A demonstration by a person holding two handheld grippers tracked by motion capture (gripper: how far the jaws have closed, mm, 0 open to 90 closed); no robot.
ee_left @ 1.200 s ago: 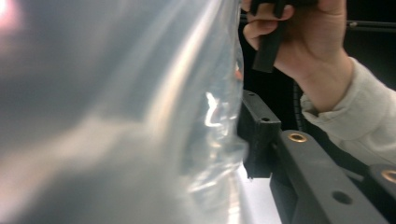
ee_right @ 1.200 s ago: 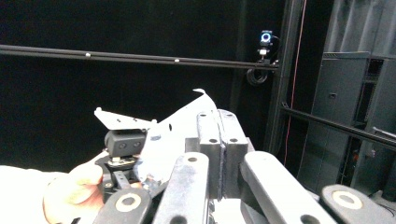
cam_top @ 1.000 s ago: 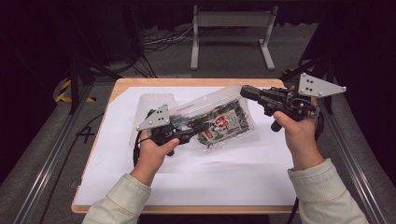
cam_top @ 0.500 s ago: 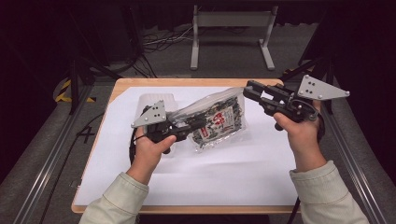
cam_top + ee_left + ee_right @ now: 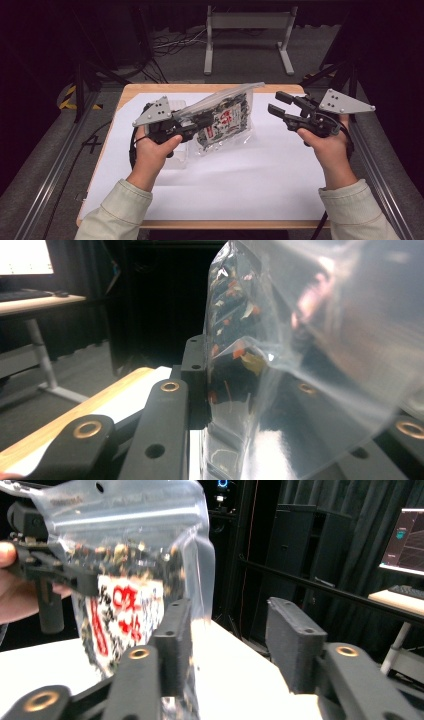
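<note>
A clear bag (image 5: 222, 122) of dark contents is held tilted above the desk (image 5: 250, 185), clamped in the left gripper (image 5: 200, 122). The right gripper (image 5: 279, 104) is seen beside it, fingers apart; red lettering is revealed from the right gripper view.

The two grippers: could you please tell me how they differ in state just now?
The left gripper is shut on the bag; the right gripper is open and holds nothing. The left touches the bag, and the right sits apart beside it. Both are hand-held above the table.
</note>
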